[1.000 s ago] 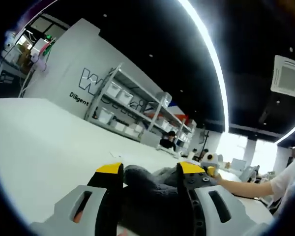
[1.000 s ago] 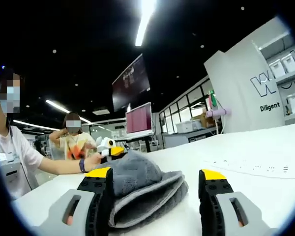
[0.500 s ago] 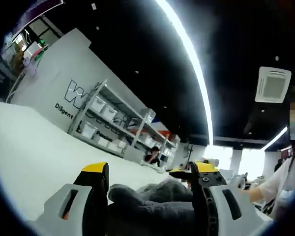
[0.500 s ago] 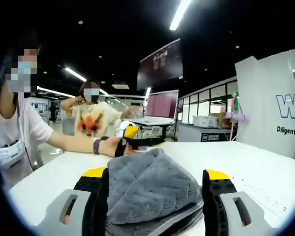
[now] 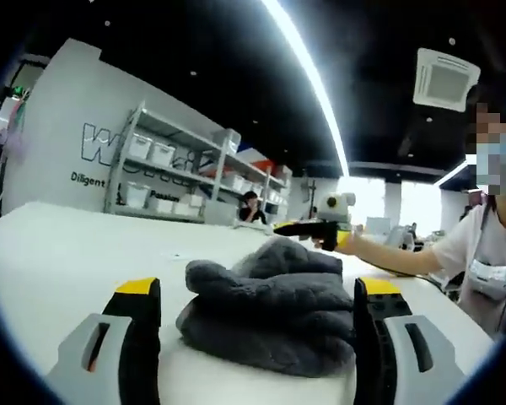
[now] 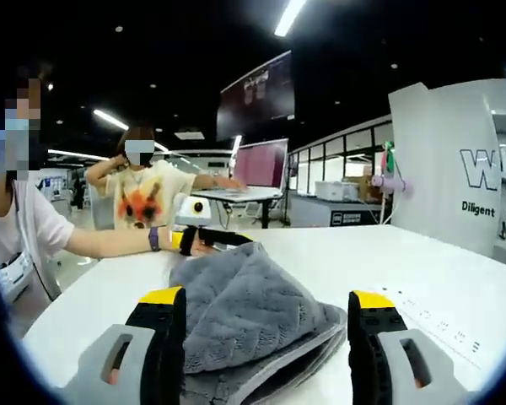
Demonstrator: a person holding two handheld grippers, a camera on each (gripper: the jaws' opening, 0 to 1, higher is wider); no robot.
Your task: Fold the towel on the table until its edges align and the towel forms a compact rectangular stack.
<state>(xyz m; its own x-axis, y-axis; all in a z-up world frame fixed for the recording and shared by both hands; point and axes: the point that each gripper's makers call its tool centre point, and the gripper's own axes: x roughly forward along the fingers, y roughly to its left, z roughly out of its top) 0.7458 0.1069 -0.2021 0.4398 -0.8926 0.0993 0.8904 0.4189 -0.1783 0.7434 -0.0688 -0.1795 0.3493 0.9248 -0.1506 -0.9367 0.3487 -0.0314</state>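
Grey towel (image 5: 274, 308) sits on the white table (image 5: 59, 253), folded into a lumpy stack of several layers, edges not squared. In the left gripper view the left gripper (image 5: 257, 291) has its 2 yellow-tipped jaws spread wide, 1 on each side of the towel, apparently clear of the cloth, so released, holding nothing. The towel lies between the jaws and a little beyond their tips, top layer bunched and rounded, lower layers bulging out at the front. Past the towel the right gripper (image 5: 316, 228) comes in from the right, held in a person's hand (image 5: 363, 246), black jaws with yellow tips just above the far edge of the stack; contact there is not clear. In the right gripper view the right gripper (image 6: 266, 299) is likewise spread, jaws flanking the towel (image 6: 244, 316) with a gap on both sides, nothing grasped. From this side the towel shows a ribbed top fold lying over flatter layers whose edges stick out toward the right jaw. Beyond it the left gripper (image 6: 207, 239) sits at the far end of the stack, held by a hand (image 6: 185, 245) with a wrist band. Background: 2nd person in a yellow printed shirt (image 6: 148, 198), monitor (image 6: 261, 164), shelving with white bins (image 5: 164, 173), white wall panel with dark lettering (image 6: 468, 181). A long strip light (image 5: 308, 76) crosses the ceiling.
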